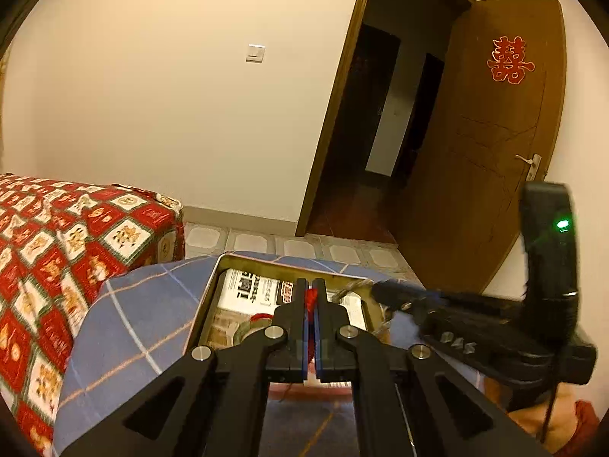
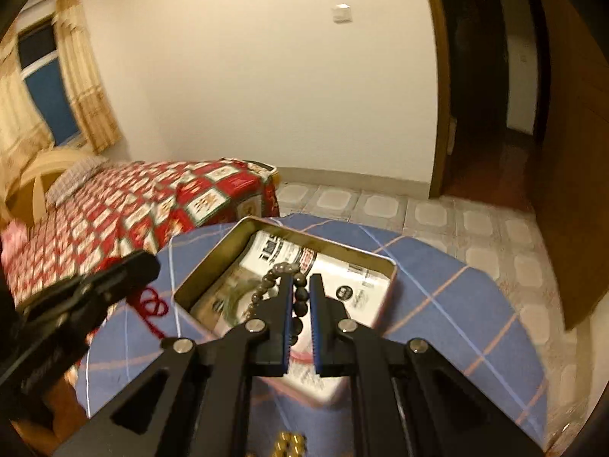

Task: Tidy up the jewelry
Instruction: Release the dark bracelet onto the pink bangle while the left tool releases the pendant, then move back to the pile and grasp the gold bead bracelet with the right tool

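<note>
Gold beads (image 2: 290, 442) lie nearest, on the blue checked cloth (image 2: 437, 304) at the near edge. R gripper (image 2: 301, 285) pinches a dark bead bracelet (image 2: 272, 280), hanging over the open tin (image 2: 213, 266). L gripper (image 1: 314, 291), pressed together on red cord (image 1: 311, 299), is at the tin's near-left side w/ cord (image 2: 152, 306) trailing on cloth

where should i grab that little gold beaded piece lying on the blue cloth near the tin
Take the gold beaded piece from straight above, fingers across its narrow bunch. It lies flat on the blue checked cloth, so no side gives purchase. Most of it is hidden at the frame's bottom edge.
</note>
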Tool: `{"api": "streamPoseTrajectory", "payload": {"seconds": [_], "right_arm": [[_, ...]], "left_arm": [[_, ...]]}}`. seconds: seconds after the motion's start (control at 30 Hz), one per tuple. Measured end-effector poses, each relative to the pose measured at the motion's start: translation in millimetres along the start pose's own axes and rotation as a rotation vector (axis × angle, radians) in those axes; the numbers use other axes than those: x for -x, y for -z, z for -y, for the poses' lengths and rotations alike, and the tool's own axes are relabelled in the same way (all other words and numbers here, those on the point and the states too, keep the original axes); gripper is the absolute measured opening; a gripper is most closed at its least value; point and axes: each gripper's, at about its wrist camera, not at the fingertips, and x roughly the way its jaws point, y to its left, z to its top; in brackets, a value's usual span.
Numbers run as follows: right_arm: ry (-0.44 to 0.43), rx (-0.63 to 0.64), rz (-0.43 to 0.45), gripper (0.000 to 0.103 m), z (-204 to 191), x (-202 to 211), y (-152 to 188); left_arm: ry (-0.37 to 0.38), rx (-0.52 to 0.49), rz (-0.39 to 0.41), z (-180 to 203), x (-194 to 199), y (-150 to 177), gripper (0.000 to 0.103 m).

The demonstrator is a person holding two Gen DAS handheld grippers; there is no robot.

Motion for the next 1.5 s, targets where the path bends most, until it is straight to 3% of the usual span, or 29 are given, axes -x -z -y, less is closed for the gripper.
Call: {"api": "streamPoseTrajectory", "payload": {"seconds": [0.13,0.2,0.27,0.37,0.5,0.6,0.73,0.93,1.0,1.03,1.07,1.13,1.17,1.27,1.5], "right_arm": [[-0.003,-0.07,-0.054,0.014,9,-40,8],[0.018,-0.075,-0.073,0.02,11,-52,16],[0.025,-0.068,-0.075,0.038,13,-54,20],[0.048,-0.046,-0.064,0.052,13,-50,21],[0.066,-0.052,-0.025,0.056,16,-40,18],[0.085,-0.07,-0.023,0.065,19,-38,17],[0.093,-0.08,-0.024,0.068,18,-33,18],[0.131,-0.031,-0.018,0.076,4,-14,24],[0.134,-0.022,-0.008,0.076,2,-5,26],[0.133,-0.02,-0.006,0.076,1,-3,27],[0.13,-0.017,-0.005,0.076,-1,0,29],[0.13,-0.013,0.0,0.076,-4,6,32],[0.131,-0.009,0.003,0.077,-5,10,33],[0.131,-0.001,0.003,0.077,-8,16,38],[0.129,0.025,0.015,0.077,-16,31,52]], "left_arm": [[-0.012,-0.04,-0.047,-4,-32,6,0.001],[-0.061,-0.059,-0.114,-8,-52,13,0.002],[-0.09,-0.041,-0.18,-13,-68,20,0.002],[-0.107,-0.012,-0.241,-19,-78,27,0.002],[-0.174,-0.034,-0.272,-18,-80,29,0.003],[-0.174,-0.03,-0.266,-15,-74,30,0.003],[-0.16,0.007,-0.283,-15,-65,32,0.004],[-0.079,0.112,-0.28,-17,-39,37,0.006],[-0.07,0.129,-0.279,-16,-28,38,0.014],[-0.072,0.133,-0.275,-15,-24,39,0.032],[-0.095,0.144,-0.254,-14,-14,41,0.04],[-0.13,0.161,-0.213,-16,-1,43,0.069],[-0.138,0.174,-0.186,-17,7,44,0.075],[-0.165,0.204,-0.137,-19,27,46,0.075],[-0.222,0.199,-0.112,-19,52,57,0.075]]}}
